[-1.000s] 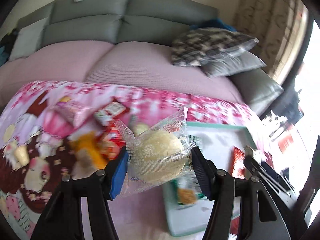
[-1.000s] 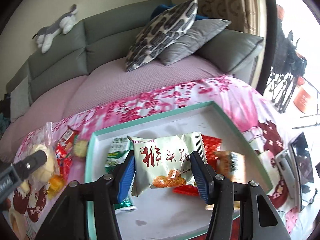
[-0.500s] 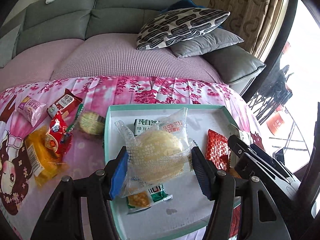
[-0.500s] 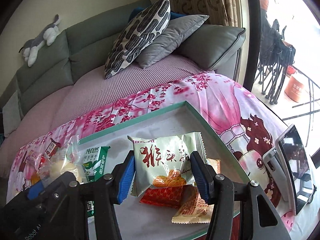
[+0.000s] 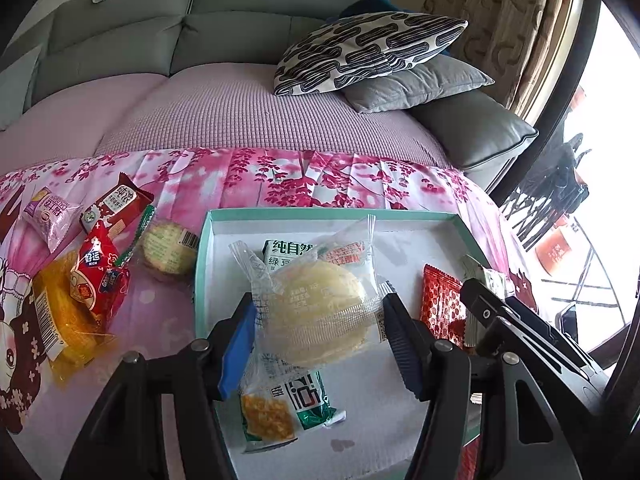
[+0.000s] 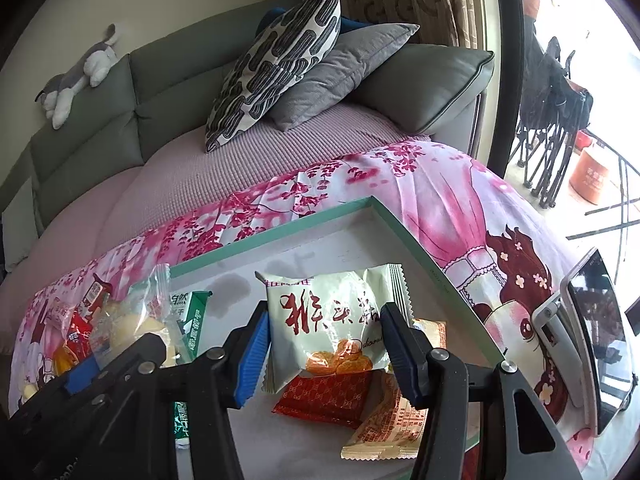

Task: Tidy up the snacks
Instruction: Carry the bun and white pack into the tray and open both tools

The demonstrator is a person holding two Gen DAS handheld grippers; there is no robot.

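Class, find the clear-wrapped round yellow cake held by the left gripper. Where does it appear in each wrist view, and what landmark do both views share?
Left wrist: the round cake sits centre frame, pinched in the left gripper above the tray.
Right wrist: the same cake shows at far left.
Shared landmark: the patterned pillow.

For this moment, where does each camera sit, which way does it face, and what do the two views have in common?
Left wrist: on the left gripper, facing the sofa across the tray; its fingers clamp a clear-wrapped round cake; the right gripper enters at right.
Right wrist: on the right gripper, facing the same way, clamping a cream snack packet; the left gripper enters at left.
Shared: tray, red packet, patterned pillow.
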